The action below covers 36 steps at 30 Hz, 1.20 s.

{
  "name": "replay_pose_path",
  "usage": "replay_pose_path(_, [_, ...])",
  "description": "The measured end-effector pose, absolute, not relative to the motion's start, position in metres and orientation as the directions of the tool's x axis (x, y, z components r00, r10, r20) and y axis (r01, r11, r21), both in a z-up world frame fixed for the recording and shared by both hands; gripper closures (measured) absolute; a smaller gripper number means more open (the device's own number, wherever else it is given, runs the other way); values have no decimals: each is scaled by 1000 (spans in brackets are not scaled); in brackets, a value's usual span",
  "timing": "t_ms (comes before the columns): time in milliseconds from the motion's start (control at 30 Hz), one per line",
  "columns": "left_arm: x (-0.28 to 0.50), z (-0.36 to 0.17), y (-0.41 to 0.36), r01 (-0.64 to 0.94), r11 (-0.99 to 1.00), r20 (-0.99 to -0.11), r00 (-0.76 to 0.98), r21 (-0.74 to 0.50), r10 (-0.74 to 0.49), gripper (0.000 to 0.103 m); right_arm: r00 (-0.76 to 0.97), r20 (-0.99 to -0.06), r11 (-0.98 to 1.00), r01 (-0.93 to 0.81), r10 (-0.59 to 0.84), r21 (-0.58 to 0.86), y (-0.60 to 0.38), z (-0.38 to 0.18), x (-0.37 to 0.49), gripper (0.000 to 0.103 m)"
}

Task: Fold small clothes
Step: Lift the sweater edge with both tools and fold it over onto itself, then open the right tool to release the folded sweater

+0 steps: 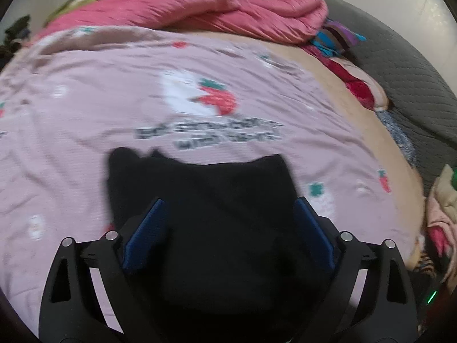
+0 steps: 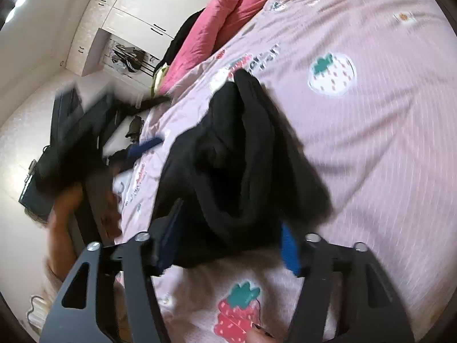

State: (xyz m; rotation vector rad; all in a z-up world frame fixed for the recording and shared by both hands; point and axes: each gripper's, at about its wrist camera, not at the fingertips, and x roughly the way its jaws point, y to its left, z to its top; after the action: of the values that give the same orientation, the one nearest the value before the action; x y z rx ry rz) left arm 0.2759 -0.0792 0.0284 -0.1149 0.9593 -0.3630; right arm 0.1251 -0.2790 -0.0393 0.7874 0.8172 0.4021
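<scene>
A small black garment [image 1: 205, 200] lies bunched on the pink strawberry-print bed sheet [image 1: 85, 114]. In the left wrist view my left gripper [image 1: 230, 217] is open, its blue pads [image 1: 145, 234] wide apart on either side of the cloth. In the right wrist view the garment [image 2: 242, 157] is crumpled with folds standing up. My right gripper [image 2: 231, 228] is open around its near edge, with its blue pads [image 2: 290, 250] beside the cloth. The left gripper [image 2: 142, 145] shows blurred at the left there.
A pink quilt [image 1: 200, 8] is heaped at the far side of the bed. Striped and red clothes [image 1: 337, 40] lie near a grey padded headboard [image 1: 400, 65]. More clothes [image 1: 440, 208] pile at the right. White wardrobes [image 2: 142, 8] stand beyond the bed.
</scene>
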Motion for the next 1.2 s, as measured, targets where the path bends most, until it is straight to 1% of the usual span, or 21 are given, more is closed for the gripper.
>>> replay_pose_path(33, [271, 27, -66, 228, 943, -780, 534, -241, -328, 19, 626, -495, 653, -30, 603, 757, -281, -36, 131, 37])
replay_pose_path(67, [267, 25, -57, 214, 947, -778, 541, -238, -318, 19, 600, -507, 652, -34, 619, 757, -280, -34, 141, 27])
replay_pose_path(100, [263, 22, -50, 200, 951, -780, 545, -236, -308, 19, 574, -513, 650, -43, 638, 759, -278, -32, 149, 21])
replay_pose_path(233, [247, 5, -31, 173, 964, -798, 541, -203, -265, 19, 505, -559, 674, -62, 657, 736, -271, -32, 184, 21])
replay_pose_path(333, [241, -6, -27, 170, 962, -808, 523, -212, -270, 19, 483, -600, 707, -59, 638, 704, -264, -30, 201, 22])
replay_pose_path(400, [238, -13, -28, 173, 963, -813, 517, -208, -269, 18, 473, -640, 747, -61, 605, 662, -261, -29, 208, 35])
replay_pose_path(433, [236, -15, -28, 174, 963, -812, 518, -208, -269, 18, 468, -654, 762, -64, 594, 645, -260, -28, 213, 39])
replay_pose_path(467, [235, -16, -29, 175, 962, -811, 518, -210, -271, 18, 467, -674, 786, -80, 572, 613, -261, -28, 215, 56])
replay_pose_path(500, [235, -16, -30, 173, 962, -811, 518, -213, -273, 18, 462, -685, 799, -96, 564, 593, -263, -27, 217, 76])
replay_pose_path(533, [235, -17, -30, 171, 960, -812, 513, -222, -280, 18, 461, -692, 810, -114, 555, 575, -260, -26, 221, 82])
replay_pose_path(600, [232, -15, -33, 180, 957, -807, 515, -227, -288, 18, 490, -677, 824, -184, 550, 537, -257, -11, 215, 85])
replay_pose_path(633, [230, -13, -35, 187, 956, -804, 519, -224, -290, 18, 520, -660, 834, -237, 542, 499, -255, 1, 208, 85])
replay_pose_path(700, [227, -14, -40, 204, 951, -800, 517, -232, -305, 18, 556, -655, 855, -262, 513, 447, -255, 6, 206, 85])
replay_pose_path(800, [225, -22, -47, 216, 945, -811, 487, -247, -324, 18, 534, -723, 897, -207, 438, 391, -257, -18, 214, 85])
replay_pose_path(867, [222, -24, -49, 221, 941, -811, 482, -255, -332, 18, 531, -728, 898, -185, 434, 400, -261, -32, 213, 84])
replay_pose_path(933, [220, -24, -50, 220, 943, -810, 485, -250, -328, 18, 540, -715, 889, -167, 444, 427, -268, -33, 207, 80])
replay_pose_path(1167, [217, -21, -48, 222, 945, -813, 486, -241, -322, 18, 560, -714, 893, -115, 420, 435, -273, -26, 195, 59])
replay_pose_path(1200, [216, -20, -48, 221, 945, -813, 487, -240, -320, 18, 561, -714, 893, -109, 418, 437, -274, -26, 192, 57])
